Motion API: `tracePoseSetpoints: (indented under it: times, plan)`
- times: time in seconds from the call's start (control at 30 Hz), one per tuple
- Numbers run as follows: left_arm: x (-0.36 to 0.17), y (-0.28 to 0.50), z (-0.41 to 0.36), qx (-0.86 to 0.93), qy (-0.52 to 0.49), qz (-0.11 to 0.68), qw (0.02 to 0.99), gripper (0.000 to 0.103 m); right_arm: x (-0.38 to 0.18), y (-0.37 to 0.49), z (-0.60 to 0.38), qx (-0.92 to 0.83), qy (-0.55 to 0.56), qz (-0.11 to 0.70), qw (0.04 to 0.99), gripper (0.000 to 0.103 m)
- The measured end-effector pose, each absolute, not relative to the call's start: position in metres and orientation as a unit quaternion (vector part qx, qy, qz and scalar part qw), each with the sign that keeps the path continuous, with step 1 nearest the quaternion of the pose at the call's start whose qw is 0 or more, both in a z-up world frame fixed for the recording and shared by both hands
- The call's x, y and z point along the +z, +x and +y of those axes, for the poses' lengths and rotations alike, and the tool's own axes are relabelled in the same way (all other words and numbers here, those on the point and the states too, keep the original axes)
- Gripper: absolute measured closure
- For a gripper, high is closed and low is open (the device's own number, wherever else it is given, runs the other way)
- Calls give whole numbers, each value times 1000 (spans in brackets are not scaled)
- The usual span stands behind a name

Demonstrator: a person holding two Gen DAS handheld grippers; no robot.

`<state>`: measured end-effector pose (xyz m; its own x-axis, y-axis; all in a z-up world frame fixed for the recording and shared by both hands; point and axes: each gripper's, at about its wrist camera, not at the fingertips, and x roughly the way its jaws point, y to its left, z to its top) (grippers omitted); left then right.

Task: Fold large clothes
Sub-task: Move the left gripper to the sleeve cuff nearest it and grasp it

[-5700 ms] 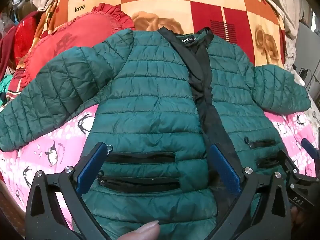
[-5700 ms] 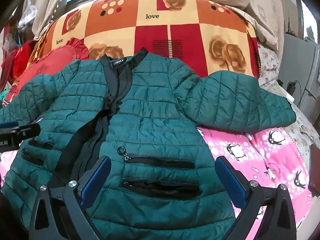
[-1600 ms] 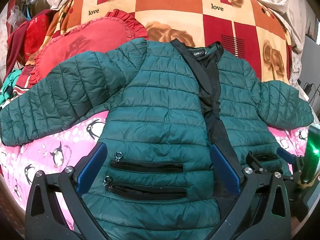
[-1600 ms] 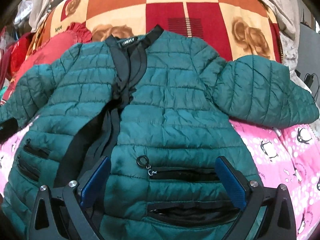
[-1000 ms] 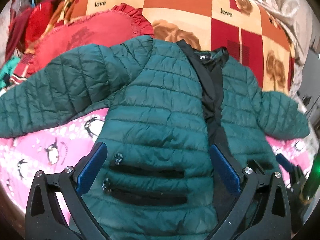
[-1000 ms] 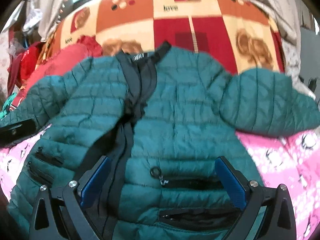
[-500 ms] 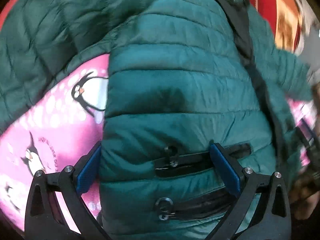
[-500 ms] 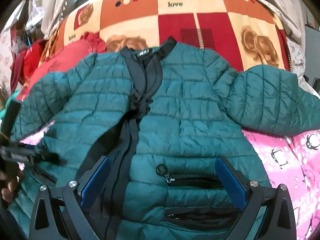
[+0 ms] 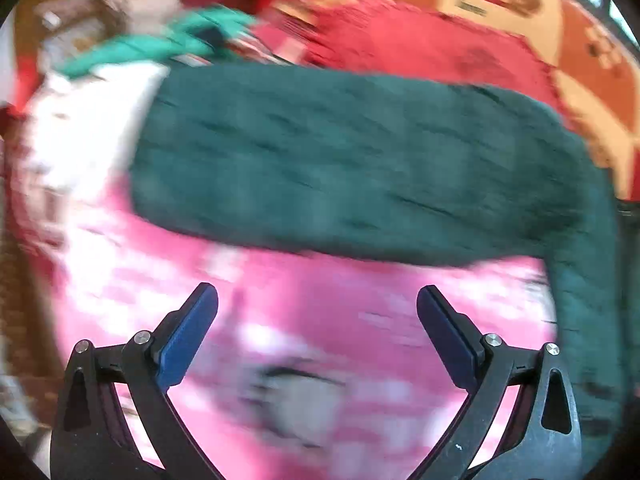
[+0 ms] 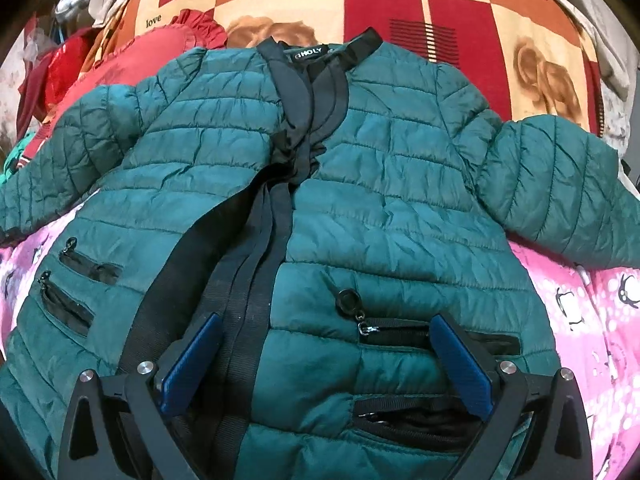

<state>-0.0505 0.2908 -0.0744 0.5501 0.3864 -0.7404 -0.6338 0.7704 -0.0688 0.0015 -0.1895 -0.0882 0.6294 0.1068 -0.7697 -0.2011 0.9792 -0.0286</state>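
Observation:
A dark green quilted jacket [image 10: 384, 184] lies front up and spread out on the bed, its black placket running down the middle and its sleeves out to both sides. My right gripper [image 10: 324, 328] is open and empty, low over the jacket's lower front by the zip pockets. My left gripper [image 9: 318, 300] is open and empty over the pink sheet, just short of the jacket's left sleeve [image 9: 352, 168], which crosses that blurred view.
The jacket rests on a pink penguin sheet [image 10: 592, 320] and an orange and red checked blanket [image 10: 400, 4]. A red frilled cushion [image 10: 132, 56] lies behind the left sleeve. Piled clothes [image 9: 132, 52] sit beyond the sleeve's cuff.
My left gripper has swung left, off the jacket's body, and now faces the left sleeve. My right gripper has moved in lower over the jacket's front. Both stay open.

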Motion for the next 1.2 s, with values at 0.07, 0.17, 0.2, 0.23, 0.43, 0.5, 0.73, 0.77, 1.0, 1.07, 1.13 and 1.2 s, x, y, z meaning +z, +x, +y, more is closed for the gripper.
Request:
tracePoseSetpoints:
  times: [0.07,0.17,0.2,0.23,0.43,0.5,0.73,0.77,1.0,1.07,1.13,1.2]
  plan:
    - [-66,-59,284,319,-133,359,867,3,-89,2,-188,84,-61,425,899,0]
    - [-52,-65,255,318,-91,336,882,3,-89,1,-184,85,-72,422,900,0]
    - [-48,-65,245,311,-77,331,888,3,-90,0,-183,86,-73,422,900,0]
    - [-44,-65,235,301,-64,327,893,3,-90,0,-182,86,-77,421,900,0]
    - [-22,-70,196,264,-27,308,914,3,-91,-1,-182,86,-80,424,898,0]
    - [-17,-69,191,256,-24,303,918,3,-90,-1,-183,86,-77,425,898,0]
    - [-8,-61,182,250,-21,302,920,3,-90,-1,-182,86,-78,424,898,0]
    - [-8,-61,182,248,-23,303,920,3,-90,-1,-182,87,-79,423,898,0]
    - [-14,-62,187,252,-28,310,916,3,-90,-1,-181,86,-80,424,898,0]
    - [-18,-62,192,251,-32,313,915,3,-90,-1,-181,86,-79,424,898,0]
    - [-25,-62,203,246,-53,322,913,3,-90,-1,-181,86,-80,424,898,0]
    - [-38,-61,221,249,-81,338,904,3,-89,-1,-181,86,-79,424,898,0]
